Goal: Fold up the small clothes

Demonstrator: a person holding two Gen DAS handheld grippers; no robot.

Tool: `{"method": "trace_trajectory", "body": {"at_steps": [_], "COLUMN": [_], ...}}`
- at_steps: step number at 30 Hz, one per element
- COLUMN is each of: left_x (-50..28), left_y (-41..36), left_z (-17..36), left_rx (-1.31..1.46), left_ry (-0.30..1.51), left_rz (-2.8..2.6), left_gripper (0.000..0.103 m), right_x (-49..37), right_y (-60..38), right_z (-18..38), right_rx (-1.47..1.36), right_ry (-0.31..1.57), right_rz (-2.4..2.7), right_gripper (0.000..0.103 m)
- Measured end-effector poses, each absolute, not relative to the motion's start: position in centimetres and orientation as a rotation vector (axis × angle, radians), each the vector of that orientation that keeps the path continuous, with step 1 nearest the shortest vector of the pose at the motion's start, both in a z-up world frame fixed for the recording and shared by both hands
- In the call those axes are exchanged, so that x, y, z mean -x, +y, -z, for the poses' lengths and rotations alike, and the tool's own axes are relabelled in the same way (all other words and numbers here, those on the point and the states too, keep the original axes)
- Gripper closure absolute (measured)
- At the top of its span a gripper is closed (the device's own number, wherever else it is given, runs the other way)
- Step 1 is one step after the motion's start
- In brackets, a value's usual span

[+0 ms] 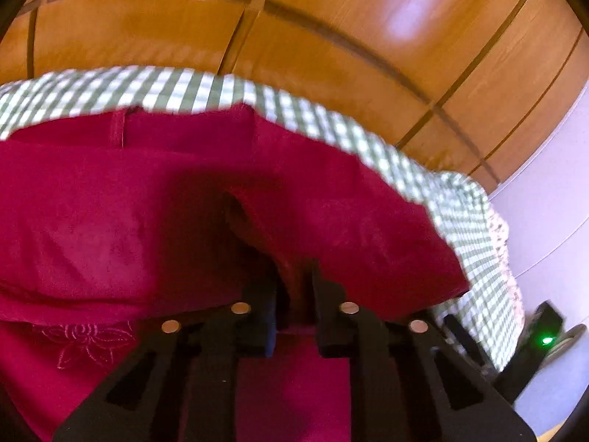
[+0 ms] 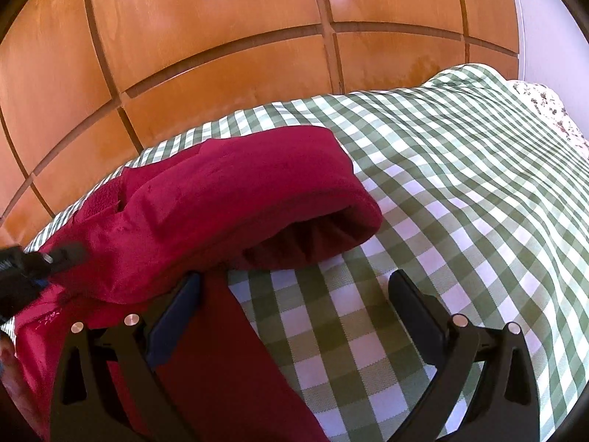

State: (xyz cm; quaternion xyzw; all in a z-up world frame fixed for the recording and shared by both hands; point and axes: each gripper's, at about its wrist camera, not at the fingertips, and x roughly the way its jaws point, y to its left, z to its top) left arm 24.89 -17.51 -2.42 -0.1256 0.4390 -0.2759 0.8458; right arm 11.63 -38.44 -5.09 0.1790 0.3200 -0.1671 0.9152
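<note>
A crimson garment [image 1: 110, 202] with an embroidered flower lies on a green-and-white checked cloth [image 1: 110, 88]. My left gripper [image 1: 294, 280] is shut on a fold of the garment and holds it raised. In the right wrist view the garment [image 2: 228, 191] is folded over, a rolled edge facing me on the checked cloth [image 2: 460, 191]. My right gripper [image 2: 294, 287] is open and empty; its left finger [image 2: 176, 309] rests on the garment, its right finger [image 2: 416, 309] is over bare cloth. The left gripper [image 2: 55, 254] shows at the far left.
Orange wooden panelled doors [image 2: 221, 37] stand behind the bed. A white wall [image 1: 552, 202] is at the right. A floral pillow edge [image 2: 545, 107] shows at the far right of the cloth.
</note>
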Motion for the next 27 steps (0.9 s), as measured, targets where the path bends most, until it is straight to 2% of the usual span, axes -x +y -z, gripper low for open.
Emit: {"method": "trace_trajectory", "body": {"at_steps": [5,10,18,23,27], "left_x": [-24.8,-25.2,-25.6,-24.5,-24.6], "left_y": [-14.8,-11.0,-3.8,-2.2,-1.8], "left_z": [-0.6,-1.3,2.9,6.6,6.7], "left_rx": [0.301,0.331,0.379,0.449,0.488], "left_ry": [0.806,0.751,0.803,0.823,0.822], "left_rz": [0.565,0.475,0.314,0.352,0.373], "left_gripper": [0.097,0.097,0.098,0.098,0.096], "right_x": [-11.6,-11.7,-11.8,-12.7,-14.2], "right_y": [-38.6,-38.6,-38.4,-37.8,-37.9], "right_z": [5.2,5.2,5.3,5.1,4.6], "right_rx": [-0.374,-0.374,-0.365,-0.322,-0.329], "right_ry": [0.66,0.66,0.666,0.722,0.747], "right_rz": [0.341,0.34,0.339,0.334,0.327], "right_gripper": [0.002,0.002,0.002,0.002,0.002]}}
